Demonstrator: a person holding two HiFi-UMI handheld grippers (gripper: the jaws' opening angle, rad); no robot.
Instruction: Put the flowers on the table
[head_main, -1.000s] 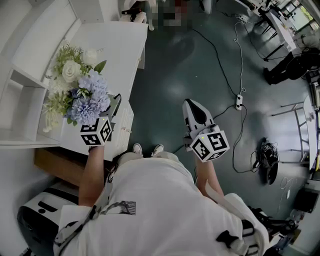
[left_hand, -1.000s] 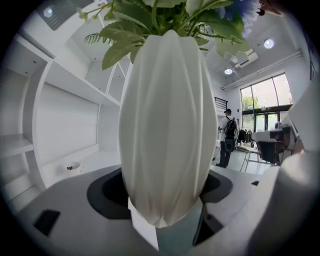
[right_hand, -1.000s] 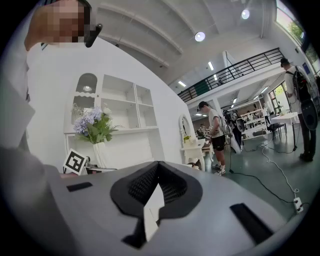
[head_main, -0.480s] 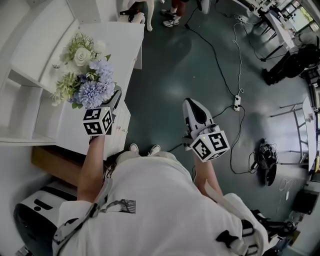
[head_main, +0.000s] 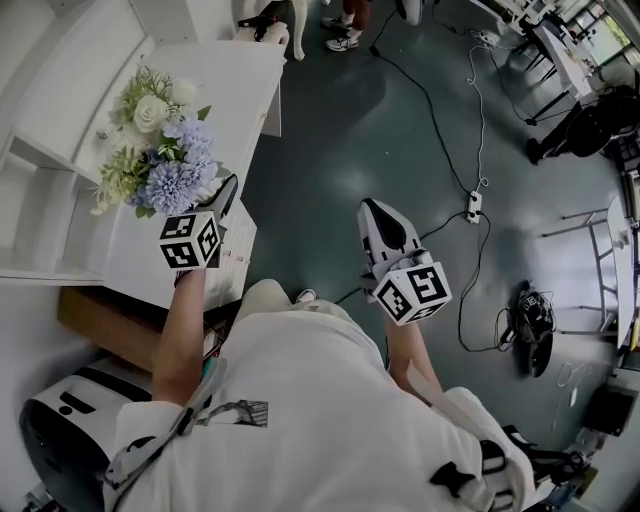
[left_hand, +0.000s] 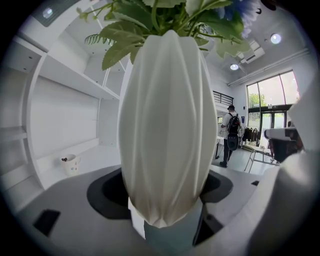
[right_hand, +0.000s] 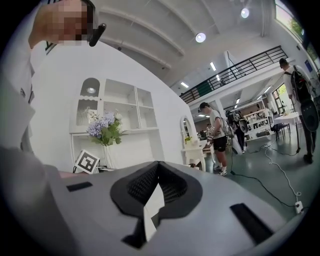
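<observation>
Surroundings: a white counter (head_main: 225, 90) lies under and beyond the left gripper's fingers. A white shelf unit (head_main: 45, 190) stands to their left. In the left gripper view a small cup (left_hand: 70, 163) sits on a low shelf, left of the fingers and well apart from them. Ahead of the right gripper's fingers there is dark floor (head_main: 330, 150) with a black cable (head_main: 470, 120) running to a power strip (head_main: 476, 205). Another person's feet (head_main: 345, 40) stand past the counter's far end. A person with a backpack (left_hand: 231, 135) walks in the background, far beyond the left fingers. Nothing is seen between the flowers and the counter top.

Pose: the person's left forearm (head_main: 180, 330) reaches forward and the left gripper (head_main: 222, 200) is over the counter's near edge, marker cube toward the camera. The right forearm (head_main: 405, 345) is bent and holds the right gripper (head_main: 385, 235) out over the floor, well apart from the counter.

Grip: the left fingers are spread wide around a ribbed white vase (left_hand: 165, 130). One pad presses on each flank of its lower body. The vase stands upright, with its narrow base just below the pads. Whether the base touches the counter cannot be told.

The flowers (head_main: 165, 150), white and pale blue with green leaves, rise from the vase mouth, above and just ahead of the left fingers. In the head view they hide the vase. The right fingers are closed together with nothing between them.
</observation>
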